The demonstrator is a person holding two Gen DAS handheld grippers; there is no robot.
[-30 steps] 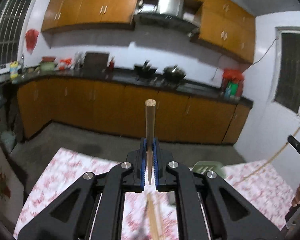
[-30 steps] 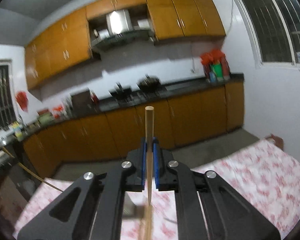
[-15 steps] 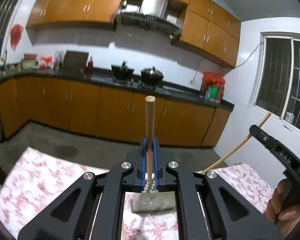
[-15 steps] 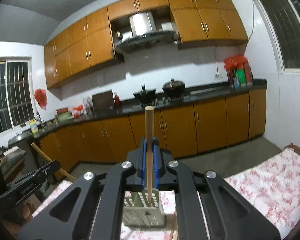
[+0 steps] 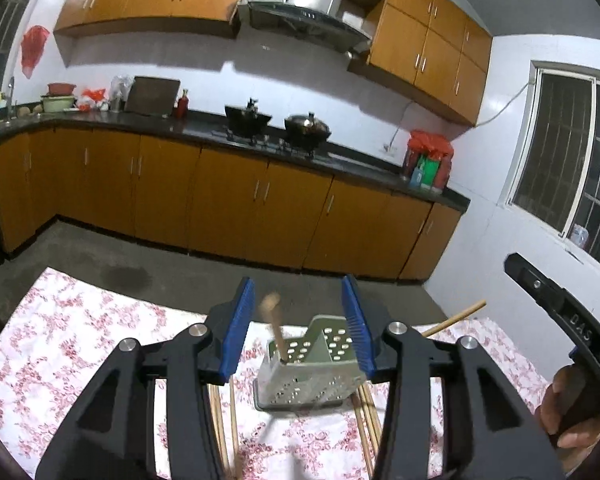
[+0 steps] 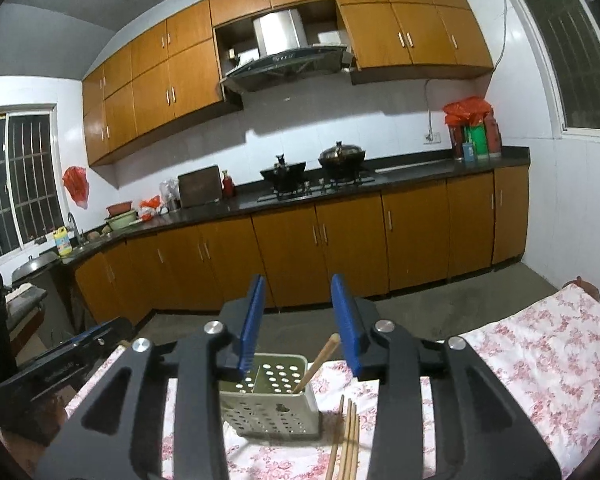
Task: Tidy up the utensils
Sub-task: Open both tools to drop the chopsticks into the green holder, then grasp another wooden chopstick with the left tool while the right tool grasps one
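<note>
A pale green perforated utensil holder (image 5: 308,376) stands on the floral tablecloth (image 5: 68,344); it also shows in the right wrist view (image 6: 270,404). My left gripper (image 5: 298,332) is open above it, and a wooden chopstick (image 5: 274,326) stands blurred in the holder's left compartment. My right gripper (image 6: 298,326) is open above the holder, and a wooden chopstick (image 6: 318,364) leans in its right compartment. Several loose chopsticks (image 6: 346,436) lie on the cloth to the right of the holder, and others (image 5: 224,420) lie to its left.
The other gripper and the hand holding it (image 5: 572,368) are at the right edge of the left wrist view. Beyond the table's far edge are a grey floor and orange kitchen cabinets (image 6: 340,240) with pots on the stove.
Both grippers were shut on upright chopsticks; both have opened, and the chopsticks have dropped into the holder. Both grippers moved over the holder.
</note>
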